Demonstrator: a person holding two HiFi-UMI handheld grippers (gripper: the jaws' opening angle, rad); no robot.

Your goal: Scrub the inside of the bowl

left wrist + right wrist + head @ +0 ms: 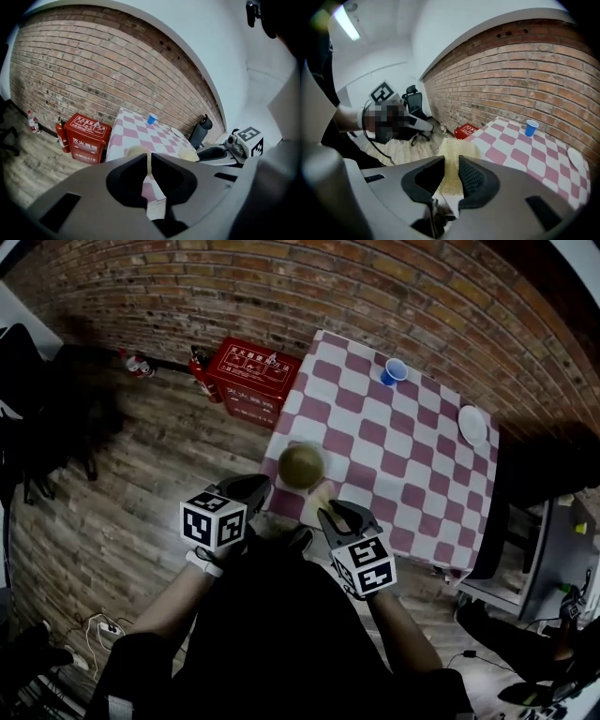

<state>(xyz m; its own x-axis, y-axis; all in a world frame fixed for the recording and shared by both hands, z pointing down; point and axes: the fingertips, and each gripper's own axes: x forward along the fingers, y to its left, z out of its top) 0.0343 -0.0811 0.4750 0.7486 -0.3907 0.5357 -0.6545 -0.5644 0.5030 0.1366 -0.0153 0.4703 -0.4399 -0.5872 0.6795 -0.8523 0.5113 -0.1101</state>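
Observation:
A bowl (pixel 300 465) with an olive-green inside stands near the front edge of the pink-and-white checked table (pixel 403 446); its pale outside (pixel 136 151) shows beyond the left jaws. My left gripper (pixel 261 487) hovers just off the bowl's near left side, jaws almost touching with nothing between them. My right gripper (pixel 326 512) is shut on a pale yellow sponge (pixel 319 494) that sticks up right of the bowl. The sponge (pixel 457 154) fills the gap between the right jaws. It also shows at the right gripper's tip as a pale lump, the sponge (pixel 190 153).
A blue cup (pixel 395 370) and a white plate (pixel 473 425) sit at the far side of the table. A red fire-equipment box (pixel 253 379) with extinguishers stands on the wooden floor left of the table, against the brick wall. A dark chair is at the table's right.

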